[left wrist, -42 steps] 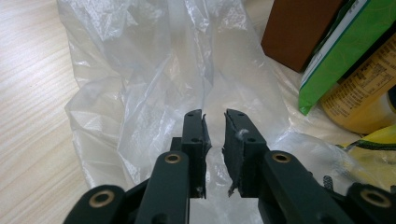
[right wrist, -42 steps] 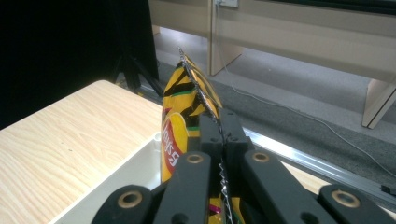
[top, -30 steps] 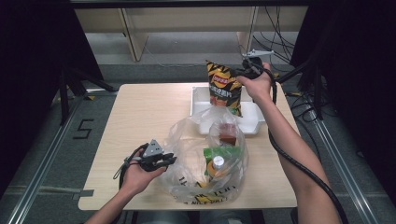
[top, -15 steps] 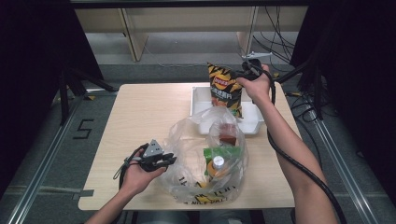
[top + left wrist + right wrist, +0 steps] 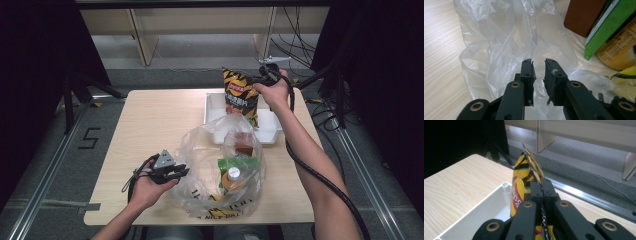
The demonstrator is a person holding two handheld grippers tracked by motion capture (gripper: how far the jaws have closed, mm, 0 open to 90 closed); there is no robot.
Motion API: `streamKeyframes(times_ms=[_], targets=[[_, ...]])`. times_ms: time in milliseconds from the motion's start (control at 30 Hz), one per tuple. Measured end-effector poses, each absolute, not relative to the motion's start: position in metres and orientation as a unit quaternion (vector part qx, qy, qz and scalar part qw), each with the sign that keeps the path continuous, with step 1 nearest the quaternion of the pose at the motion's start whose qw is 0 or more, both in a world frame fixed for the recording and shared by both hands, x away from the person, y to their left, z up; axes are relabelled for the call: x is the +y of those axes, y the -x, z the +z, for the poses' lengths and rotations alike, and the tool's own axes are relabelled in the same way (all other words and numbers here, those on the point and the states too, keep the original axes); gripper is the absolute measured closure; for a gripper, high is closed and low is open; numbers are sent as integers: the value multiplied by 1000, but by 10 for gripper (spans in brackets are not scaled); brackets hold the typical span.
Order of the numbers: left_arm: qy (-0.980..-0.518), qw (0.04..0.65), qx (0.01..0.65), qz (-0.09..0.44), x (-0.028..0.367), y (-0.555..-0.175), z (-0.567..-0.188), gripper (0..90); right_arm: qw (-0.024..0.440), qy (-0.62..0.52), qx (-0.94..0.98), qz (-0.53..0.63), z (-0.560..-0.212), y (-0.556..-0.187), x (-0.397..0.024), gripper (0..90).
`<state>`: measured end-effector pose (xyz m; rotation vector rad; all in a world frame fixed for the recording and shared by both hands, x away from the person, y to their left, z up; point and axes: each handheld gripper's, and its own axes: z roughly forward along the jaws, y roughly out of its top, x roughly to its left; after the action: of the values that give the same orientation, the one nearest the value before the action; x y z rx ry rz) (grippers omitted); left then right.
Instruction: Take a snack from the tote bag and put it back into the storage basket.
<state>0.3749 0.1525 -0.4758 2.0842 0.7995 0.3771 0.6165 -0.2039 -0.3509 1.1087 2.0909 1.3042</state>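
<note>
A clear plastic bag [image 5: 210, 150] [image 5: 499, 37] lies on the near half of the wooden table [image 5: 160, 115]. Inside it are a brown box [image 5: 243, 140] [image 5: 584, 15], a green packet [image 5: 235, 165] [image 5: 609, 25] and a yellow bottle [image 5: 232, 177] [image 5: 619, 52]. My left gripper [image 5: 180, 172] [image 5: 539, 61] pinches the bag's left edge, with bunched film between its narrowly spaced jaws. My right gripper [image 5: 257, 82] [image 5: 541, 182] is shut on the crimped edge of a yellow and black chip bag [image 5: 241, 95] [image 5: 520, 187]. The chip bag hangs upright over the white tray [image 5: 270, 132] [image 5: 486, 202].
The white tray sits at the table's far right, just behind the plastic bag. A cable trails from each gripper. Beyond the far table edge the floor carries a metal rail [image 5: 584, 195] and loose cables [image 5: 300, 45].
The right gripper has carried the chip bag slightly down and toward the plastic bag. The left gripper and the plastic bag have stayed in place.
</note>
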Motion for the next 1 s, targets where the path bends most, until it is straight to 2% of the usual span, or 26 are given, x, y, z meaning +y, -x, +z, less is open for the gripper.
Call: streamKeyframes(times_ms=[333,433,500,933,1000], targets=[[-835,418,322,153,152,-375,-476,763,220,-423,750,458,-356,-620,-214,844],[-835,421,320,150,151,-374,-476,763,243,-421,746,455,-358,-622,-217,820],[-835,422,319,153,151,-374,-476,763,237,-422,750,450,-358,-622,-218,813],[-831,425,326,147,151,-374,-476,763,271,-459,721,443,-356,-612,-222,503],[-831,426,327,146,151,-374,-476,763,276,-466,713,445,-355,-607,-224,478]])
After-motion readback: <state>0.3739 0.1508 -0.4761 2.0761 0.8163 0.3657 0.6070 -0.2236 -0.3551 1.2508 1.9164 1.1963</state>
